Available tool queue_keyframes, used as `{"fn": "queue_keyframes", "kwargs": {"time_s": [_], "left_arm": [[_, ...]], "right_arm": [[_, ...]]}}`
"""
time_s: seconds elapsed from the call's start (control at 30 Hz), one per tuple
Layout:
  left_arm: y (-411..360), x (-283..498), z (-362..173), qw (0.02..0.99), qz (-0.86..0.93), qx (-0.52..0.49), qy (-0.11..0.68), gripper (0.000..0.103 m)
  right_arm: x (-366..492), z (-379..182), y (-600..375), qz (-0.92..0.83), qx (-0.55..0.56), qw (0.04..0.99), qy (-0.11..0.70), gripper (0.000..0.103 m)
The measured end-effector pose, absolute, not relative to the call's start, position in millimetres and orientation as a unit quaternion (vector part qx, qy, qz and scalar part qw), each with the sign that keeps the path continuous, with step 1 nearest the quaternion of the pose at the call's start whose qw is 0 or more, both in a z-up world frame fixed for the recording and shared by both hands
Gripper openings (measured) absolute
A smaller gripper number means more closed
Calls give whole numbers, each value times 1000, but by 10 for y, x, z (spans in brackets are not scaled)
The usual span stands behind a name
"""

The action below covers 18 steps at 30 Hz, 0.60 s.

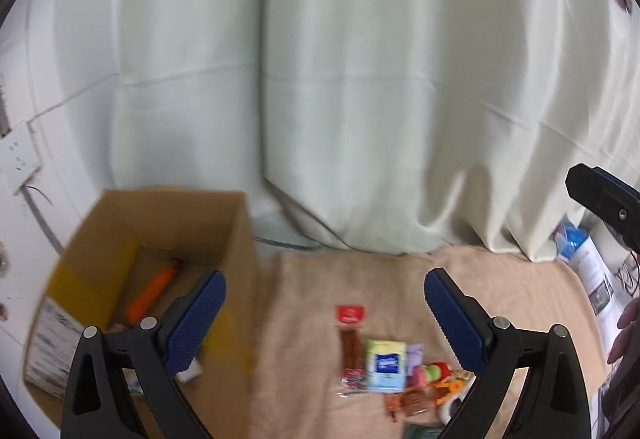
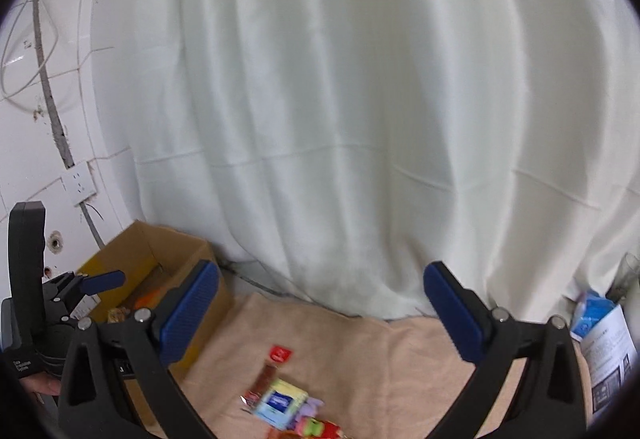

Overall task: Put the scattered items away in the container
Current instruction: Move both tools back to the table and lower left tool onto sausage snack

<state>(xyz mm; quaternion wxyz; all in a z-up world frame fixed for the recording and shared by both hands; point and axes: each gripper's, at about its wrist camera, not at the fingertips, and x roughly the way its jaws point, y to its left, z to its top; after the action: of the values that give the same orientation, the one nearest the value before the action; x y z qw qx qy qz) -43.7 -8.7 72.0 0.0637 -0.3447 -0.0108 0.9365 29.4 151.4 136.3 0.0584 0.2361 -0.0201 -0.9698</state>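
1. Blue-padded fingers frame both views: our left gripper (image 1: 325, 313) and right gripper (image 2: 321, 309) are spread wide, holding nothing.
2. We see small snack packets (image 1: 386, 365) huddled together on a beige cloth (image 1: 304, 339), near the cardboard box (image 1: 152, 239) at its left, where an orange item (image 1: 152, 295) already lies.
3. We judge the packets light, crinkly and slippery; pinching a flat edge should work best.
4. Pale curtains (image 2: 340, 99) hang behind; a tiled wall (image 2: 40, 119) stands left.
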Motion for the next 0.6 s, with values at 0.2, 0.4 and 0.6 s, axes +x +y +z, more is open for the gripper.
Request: {"fn": "queue_keyframes", "kwargs": {"time_s": [0.2, 0.4, 0.6], "left_arm": [[157, -520, 315, 77, 925, -372, -16, 100], [225, -584, -197, 72, 911, -406, -21, 100], [190, -612, -748, 53, 903, -427, -18, 100]], "right_arm": [[317, 929, 1798, -962, 268, 46, -34, 103], [292, 376, 1955, -948, 312, 46, -47, 103], [262, -156, 1987, -933, 352, 52, -58, 103]]}}
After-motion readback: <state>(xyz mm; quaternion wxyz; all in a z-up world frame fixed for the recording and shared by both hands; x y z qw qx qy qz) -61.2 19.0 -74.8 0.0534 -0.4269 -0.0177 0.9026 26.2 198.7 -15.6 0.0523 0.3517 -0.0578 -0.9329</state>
